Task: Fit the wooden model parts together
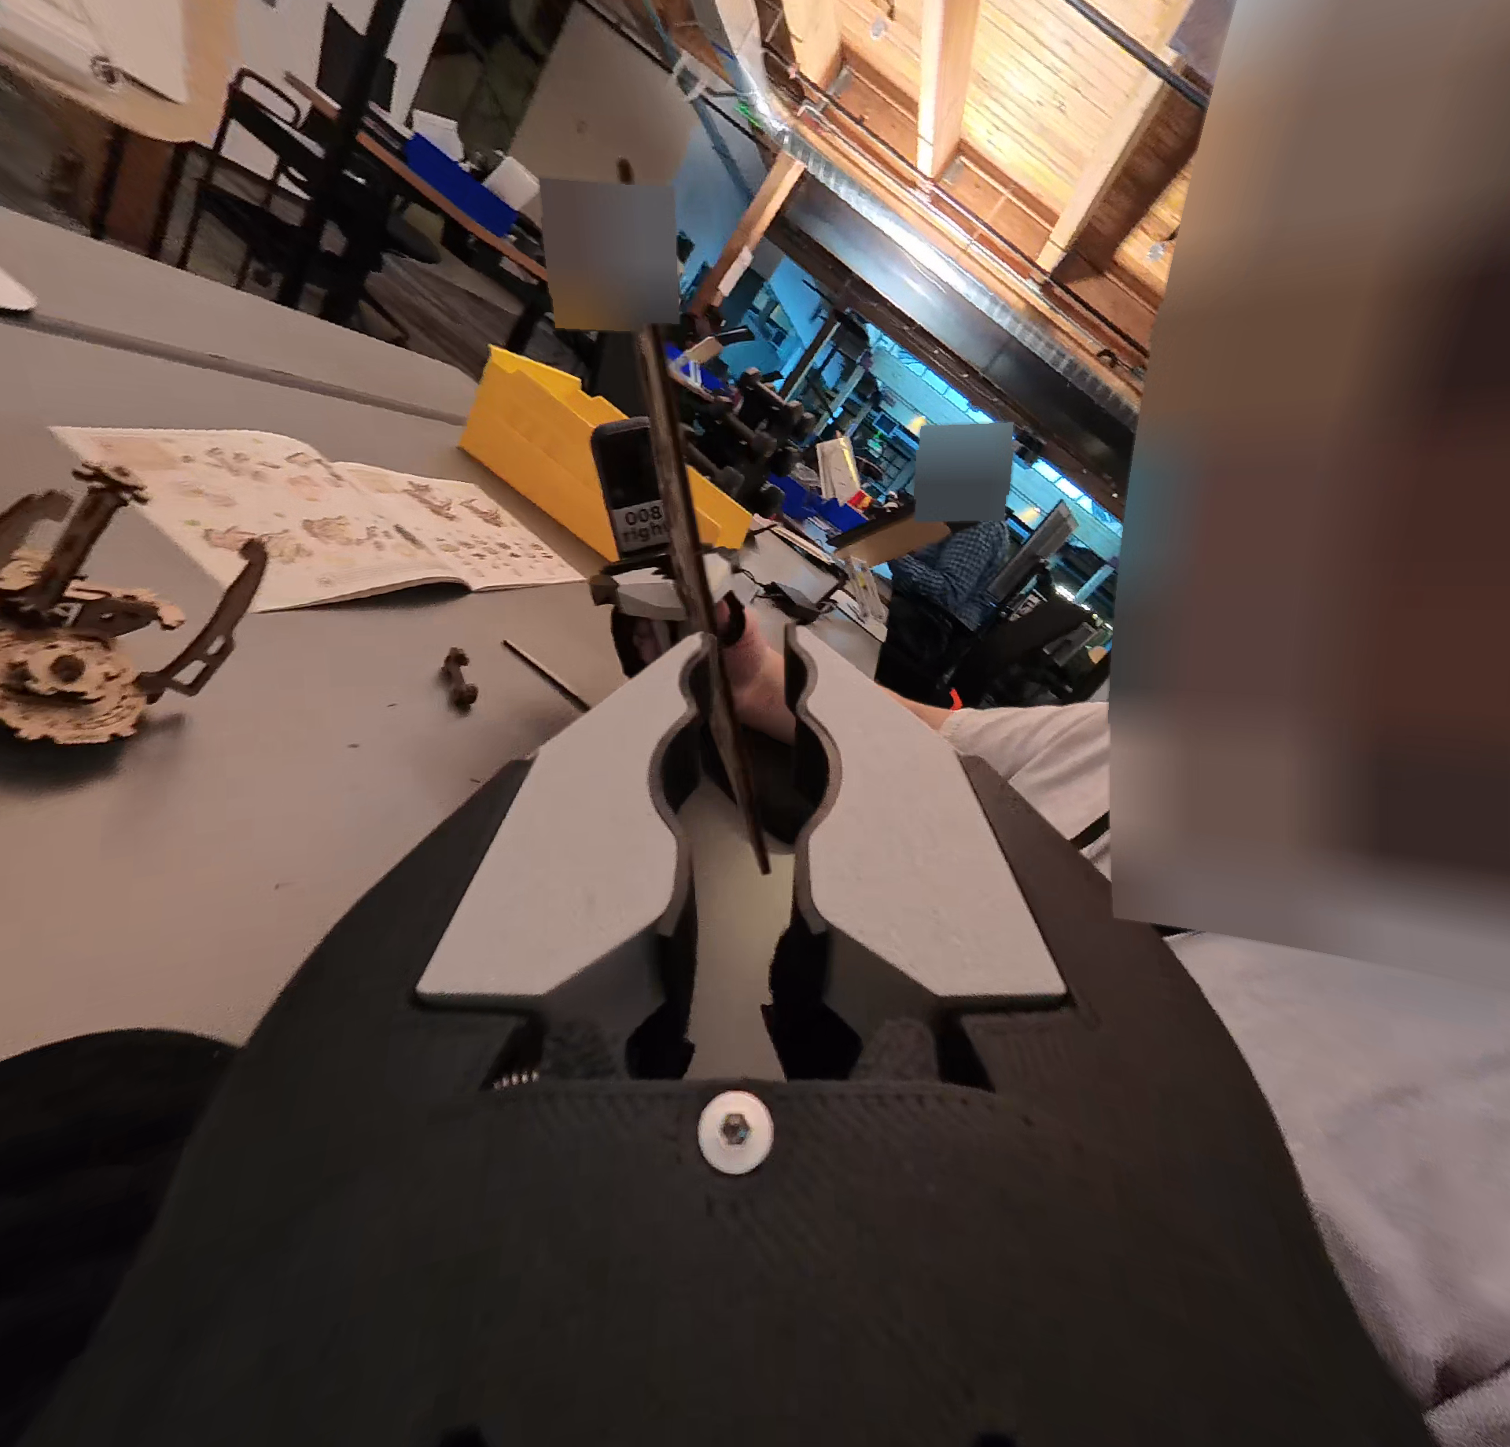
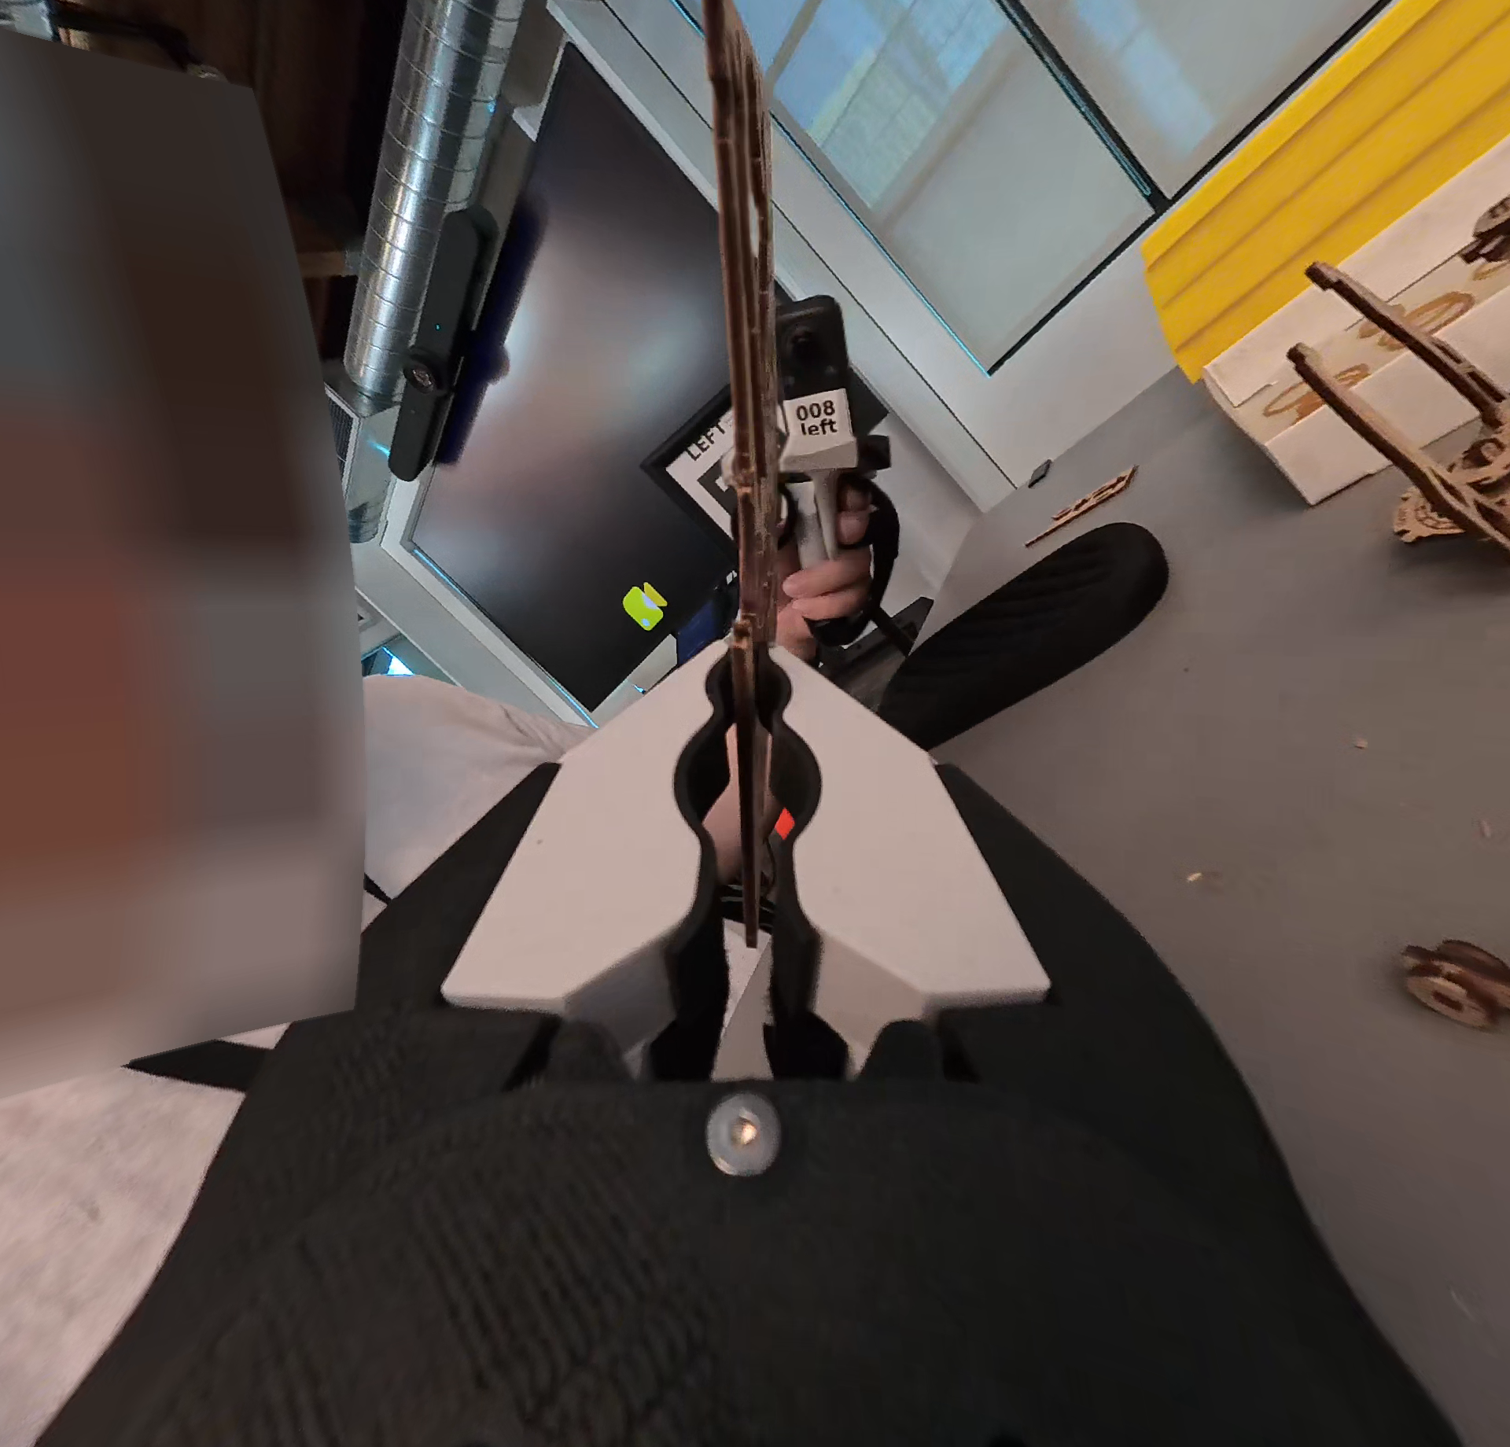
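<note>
Held edge-on above the desk (image 1: 327,795), clear of the half-built model (image 1: 73,648): thin wooden sheet (image 1: 678,509), likely for lining up a joint. Left claw (image 1: 739,656) and right claw (image 2: 748,660) both pinching it, facing each other.

Left gripper (image 1: 742,656) has a thin wooden sheet (image 1: 682,525) edge-on between its grey fingers (image 1: 588,819), touching the left tip (gap on the right side). Right gripper (image 1: 654,582) sits just behind it. Half-built wooden model (image 1: 78,631) and open booklet (image 1: 327,509) on the grey table (image 1: 286,795).
</note>
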